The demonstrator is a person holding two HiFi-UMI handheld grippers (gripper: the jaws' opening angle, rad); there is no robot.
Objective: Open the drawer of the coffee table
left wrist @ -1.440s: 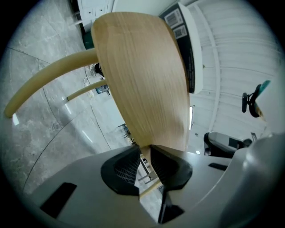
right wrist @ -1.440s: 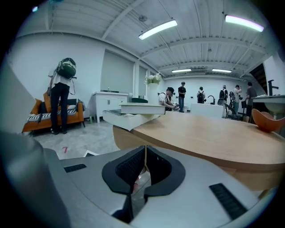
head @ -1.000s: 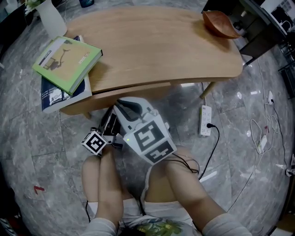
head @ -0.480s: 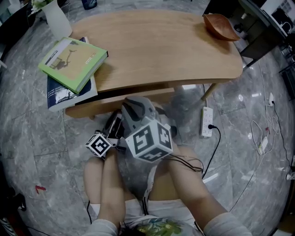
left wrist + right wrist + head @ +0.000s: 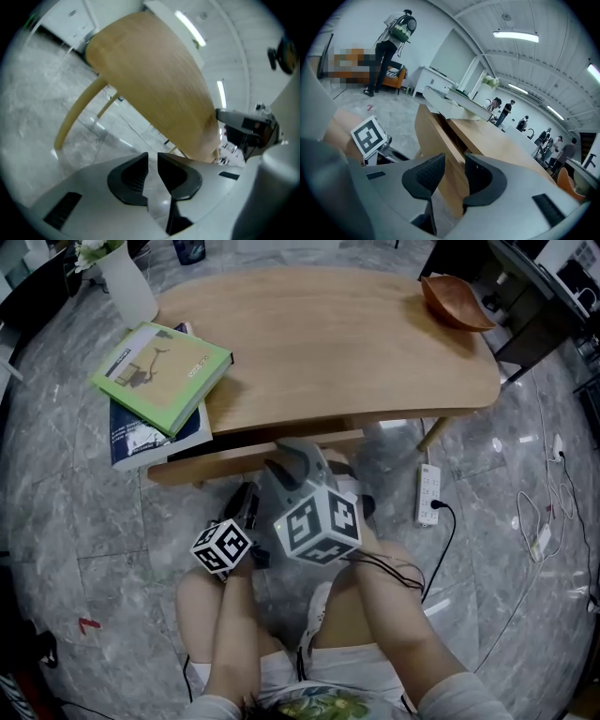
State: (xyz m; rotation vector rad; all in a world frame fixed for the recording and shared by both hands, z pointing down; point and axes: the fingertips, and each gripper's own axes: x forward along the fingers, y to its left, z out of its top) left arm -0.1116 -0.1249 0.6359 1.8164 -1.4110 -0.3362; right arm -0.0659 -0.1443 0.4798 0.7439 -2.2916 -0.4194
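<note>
the desk (image 5: 356, 343), a low coffee table with a pale wood top, fills the upper half of the head view. the drawer (image 5: 239, 462) sits under the near edge of the top, left of centre. its wood front shows as a strip with a dark slit above it; no view shows its inside or a handle. the right gripper (image 5: 289, 457) points at the drawer front from just beside it. its tips are foreshortened in the head view, so contact cannot be confirmed. in the right gripper view its jaws stand a narrow gap apart with nothing pinched, and the drawer front fills the background behind the gap. the left gripper (image 5: 246, 498) is held lower and to the left, near the floor (image 5: 84, 521). its jaws are likewise slightly parted and empty; its own view is blurred and shows only the underside of the desk and one leg. on the left end of the desk a green book (image 5: 164, 371) covers most of a blue book (image 5: 141, 435). a white vase (image 5: 127, 282) is cut off by the top edge. a wooden bowl (image 5: 455, 301) rests at the far right end. a power strip (image 5: 429, 493) lies on the floor.
</note>
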